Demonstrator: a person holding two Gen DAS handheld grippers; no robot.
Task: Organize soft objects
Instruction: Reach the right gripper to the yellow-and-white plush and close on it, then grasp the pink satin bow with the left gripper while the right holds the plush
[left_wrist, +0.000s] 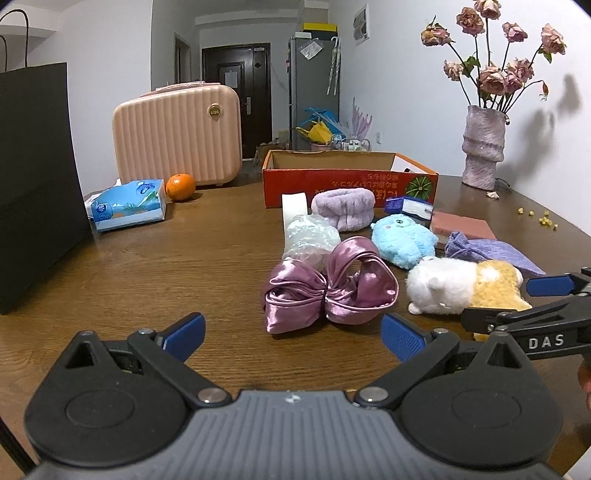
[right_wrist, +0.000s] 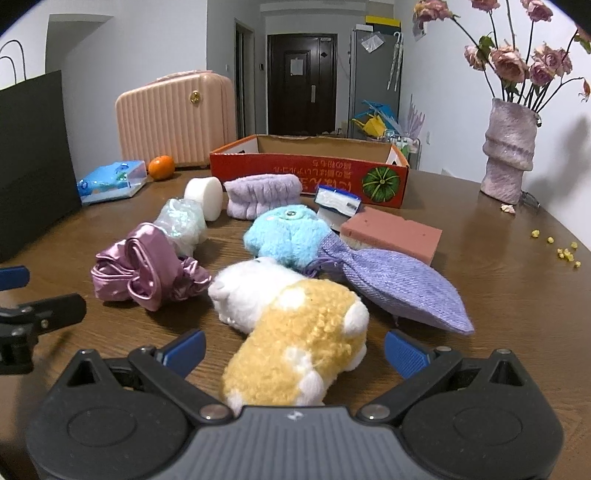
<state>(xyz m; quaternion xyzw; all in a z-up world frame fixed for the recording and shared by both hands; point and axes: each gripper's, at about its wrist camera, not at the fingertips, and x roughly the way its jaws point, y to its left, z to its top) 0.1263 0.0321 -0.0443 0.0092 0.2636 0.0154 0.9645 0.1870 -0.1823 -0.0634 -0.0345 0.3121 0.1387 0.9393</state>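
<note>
The yellow-and-white plush (right_wrist: 295, 332) lies lengthwise between the right gripper (right_wrist: 293, 349)'s spread fingers — nearer than the left gripper (left_wrist: 293, 338), also open, empty.

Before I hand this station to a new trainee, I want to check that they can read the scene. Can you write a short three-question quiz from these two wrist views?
1. True or false: the right gripper is shut on the yellow-and-white plush.
2. Which lies nearest the left gripper? A) pink satin bow B) orange C) tissue pack
3. Fill in: the open box behind the soft items is coloured ____ outside.

Key
1. False: its jaws stand open, with the plush lying between them.
2. A.
3. Red.
</note>
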